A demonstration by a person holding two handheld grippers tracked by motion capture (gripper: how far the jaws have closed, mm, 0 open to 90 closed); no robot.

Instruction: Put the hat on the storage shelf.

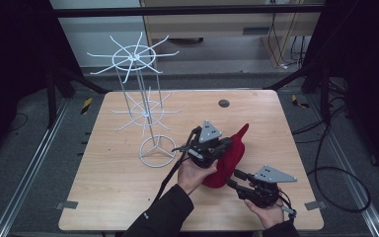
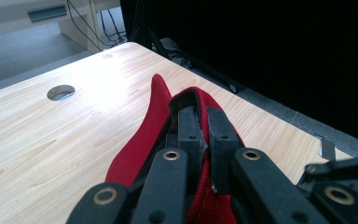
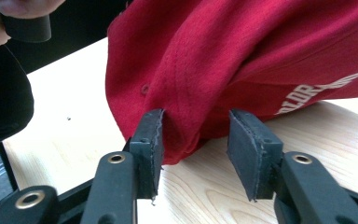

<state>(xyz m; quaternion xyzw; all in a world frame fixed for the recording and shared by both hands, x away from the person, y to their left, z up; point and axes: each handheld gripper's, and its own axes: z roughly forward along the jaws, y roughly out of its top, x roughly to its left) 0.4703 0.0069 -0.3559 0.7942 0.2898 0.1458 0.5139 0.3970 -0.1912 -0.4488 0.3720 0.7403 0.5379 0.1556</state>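
Note:
A red cap [image 1: 229,159] lies partly lifted on the wooden table [image 1: 128,177], right of centre. My left gripper [image 1: 228,145] is shut on its rim. In the left gripper view the two jaws [image 2: 203,114] pinch the red fabric [image 2: 140,140] and its dark inner band. My right gripper [image 1: 233,177] sits at the cap's near side, pointing at it. In the right gripper view the gripper [image 3: 196,122] is open. The cap's lower edge [image 3: 186,140] hangs between the pads [image 3: 150,135] without being pressed. White lettering shows on the cap [image 3: 317,91].
A tall white wire rack [image 1: 145,98] with two tiers of spokes stands on a ring base [image 1: 157,150] left of the cap. A round cable hole [image 1: 223,103] [image 2: 60,92] sits near the table's far edge. Dark floor and cables surround the table.

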